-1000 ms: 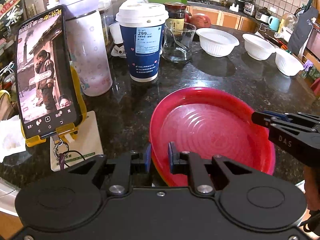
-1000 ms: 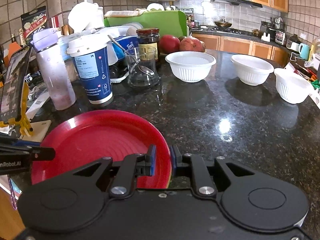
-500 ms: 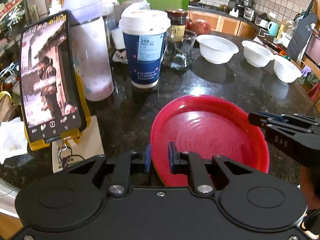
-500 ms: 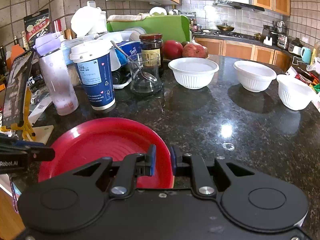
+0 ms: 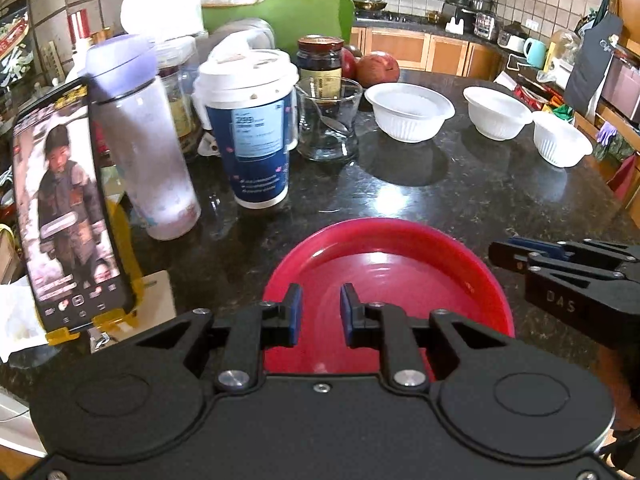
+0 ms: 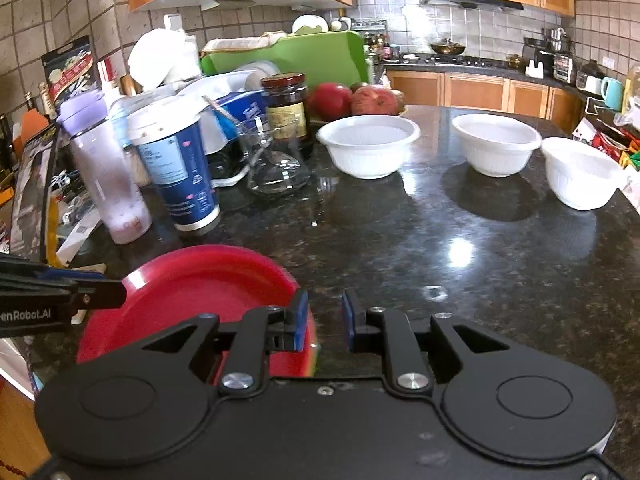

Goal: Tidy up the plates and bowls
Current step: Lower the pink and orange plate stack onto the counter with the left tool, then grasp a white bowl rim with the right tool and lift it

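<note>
At the countertop's [image 5: 500, 184] near edge, the light, stiff, slippery red plastic plate [image 5: 400, 276] is released as the left gripper [image 5: 318, 312] and right gripper [image 6: 323, 318] are opening; regrasping by its thin rim is advised.

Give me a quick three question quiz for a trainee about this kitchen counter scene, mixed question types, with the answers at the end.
1. How many white bowls stand on the counter?
2. True or false: the red plate is stacked inside a white bowl.
3. The lidded blue paper cup stands nearest which: A the teal mug, B the clear glass, C the rightmost bowl?

Key: 1. Three. 2. False, it lies on the counter near both grippers. 3. B.
</note>
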{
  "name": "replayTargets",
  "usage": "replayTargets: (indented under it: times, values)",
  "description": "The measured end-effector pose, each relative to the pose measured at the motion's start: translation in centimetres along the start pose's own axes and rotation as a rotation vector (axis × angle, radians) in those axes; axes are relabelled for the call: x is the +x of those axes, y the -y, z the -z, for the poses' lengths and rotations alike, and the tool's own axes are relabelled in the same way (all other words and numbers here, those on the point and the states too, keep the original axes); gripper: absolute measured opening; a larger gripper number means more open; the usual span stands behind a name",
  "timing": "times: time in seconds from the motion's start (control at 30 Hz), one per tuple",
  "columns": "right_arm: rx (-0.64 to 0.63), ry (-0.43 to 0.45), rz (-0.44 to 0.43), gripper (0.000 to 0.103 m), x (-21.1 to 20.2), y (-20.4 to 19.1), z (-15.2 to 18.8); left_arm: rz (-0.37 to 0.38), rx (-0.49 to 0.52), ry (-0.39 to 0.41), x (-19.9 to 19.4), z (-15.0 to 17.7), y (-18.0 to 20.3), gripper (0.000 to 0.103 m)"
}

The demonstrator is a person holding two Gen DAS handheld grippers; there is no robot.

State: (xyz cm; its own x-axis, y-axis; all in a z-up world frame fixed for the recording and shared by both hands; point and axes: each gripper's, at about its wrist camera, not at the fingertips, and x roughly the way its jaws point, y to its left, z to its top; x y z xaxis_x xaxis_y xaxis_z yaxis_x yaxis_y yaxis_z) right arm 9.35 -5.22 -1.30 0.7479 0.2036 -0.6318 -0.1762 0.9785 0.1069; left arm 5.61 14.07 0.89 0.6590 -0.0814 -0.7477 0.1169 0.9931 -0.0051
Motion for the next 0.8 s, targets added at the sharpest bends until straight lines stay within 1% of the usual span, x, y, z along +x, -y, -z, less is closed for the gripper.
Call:
replayTargets:
  times: [0.1,0.2,0.37,0.5,0.63,0.8]
  values:
    - [0.01,0.006,0.008,0.022,-0.4,2.2,-0.3,-0.004,0.003,-0.029,0.7,-0.6,1.4,0.032]
    - [0.028,0.003,0.014,0.023,-0.7,4.8,-0.7,-0.003,0.007,-0.049,1.4,-1.3,3.1,0.032]
    - [0.047,0.014,0.06,0.023,-1.5,10.4,-1.5,-0.002,0.025,-0.066,2.4,-3.0,7.1,0.032]
    - [0.05,0.036,0.096,0.024,-2.3,15.3,-2.4,-0.009,0.048,-0.05,3.0,-4.6,10.7,0.032]
    - [0.048,0.066,0.129,0.024,-3.0,20.0,-3.5,0.0,0.067,-0.03,4.0,-6.3,14.7,0.032]
    - [0.041,0.099,0.153,0.024,-3.0,25.0,-5.1,0.007,0.09,0.004,5.2,-8.4,19.0,0.033]
